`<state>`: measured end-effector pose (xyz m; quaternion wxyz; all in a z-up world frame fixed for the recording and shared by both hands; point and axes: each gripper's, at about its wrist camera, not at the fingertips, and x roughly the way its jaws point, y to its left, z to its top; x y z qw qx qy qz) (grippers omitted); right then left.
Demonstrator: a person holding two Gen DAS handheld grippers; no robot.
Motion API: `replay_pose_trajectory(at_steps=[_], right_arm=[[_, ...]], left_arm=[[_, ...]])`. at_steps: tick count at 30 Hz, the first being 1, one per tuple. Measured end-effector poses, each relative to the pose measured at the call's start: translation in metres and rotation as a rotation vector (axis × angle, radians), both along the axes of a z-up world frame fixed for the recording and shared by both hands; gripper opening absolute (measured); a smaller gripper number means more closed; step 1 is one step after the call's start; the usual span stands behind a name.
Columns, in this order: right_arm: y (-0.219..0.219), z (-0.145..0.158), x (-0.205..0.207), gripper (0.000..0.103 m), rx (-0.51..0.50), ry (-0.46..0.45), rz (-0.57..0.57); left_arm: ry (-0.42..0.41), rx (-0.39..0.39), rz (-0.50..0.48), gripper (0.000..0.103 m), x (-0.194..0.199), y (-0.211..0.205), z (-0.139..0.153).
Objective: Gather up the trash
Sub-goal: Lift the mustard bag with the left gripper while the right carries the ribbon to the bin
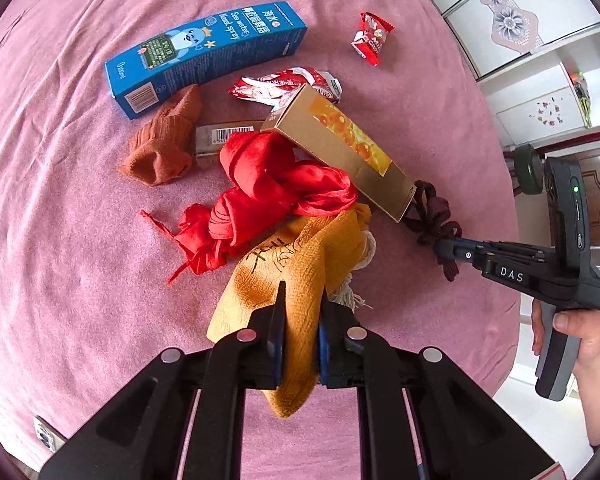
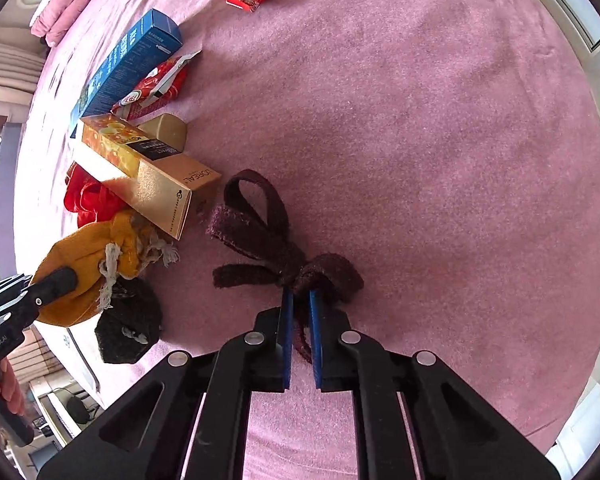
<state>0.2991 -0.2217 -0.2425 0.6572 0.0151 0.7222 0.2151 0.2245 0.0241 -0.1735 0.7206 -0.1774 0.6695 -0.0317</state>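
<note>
On a pink bedspread [image 1: 60,184], the left gripper [image 1: 302,300] had its jaws clamped on a mustard-yellow drawstring pouch [image 1: 296,264], while the right gripper [image 2: 299,300] had its jaws closed on a dark maroon ribbon bow [image 2: 272,248] lying on the bed. The pouch touched a knotted red satin cloth [image 1: 268,188], and a gold L'Oreal carton [image 1: 340,148] rested tilted across that cloth, its lower end just beside the bow. Past them lay a brown knitted sock [image 1: 164,144], a smaller gold box with a barcode [image 1: 224,136] partly hidden under the red cloth, a blue nasal spray box [image 1: 204,56], a crumpled red-and-white wrapper [image 1: 288,86] and, apart from the heap toward the far edge of the bed, a red milk candy wrapper [image 1: 370,38]. In the right wrist view a dark grey fuzzy object [image 2: 128,332] sat below the pouch near the bed's edge.
</note>
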Motion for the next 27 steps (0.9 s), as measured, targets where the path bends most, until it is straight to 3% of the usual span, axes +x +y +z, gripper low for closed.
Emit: replay_pose_trajectory(at_steps=[7,16,22,27], right_arm=[[-0.024,0.033,-0.019,0.007,0.101,0.003,-0.064],[-0.055,0.092,-0.054,0.007,0.205,-0.036,-0.138],[-0.090,0.115,-0.067,0.007,0.235,-0.071,-0.181],[-0.125,0.126,-0.078,0.007,0.248,-0.092,-0.217]], left_arm=[[-0.051,-0.038,0.059,0.012,-0.021,-0.001,0.038],[-0.111,-0.089,0.105,0.012,-0.054,-0.040,0.081],[-0.143,-0.116,0.094,0.012,-0.063,-0.079,0.103],[-0.152,-0.233,0.109,0.012,-0.067,-0.114,0.114]])
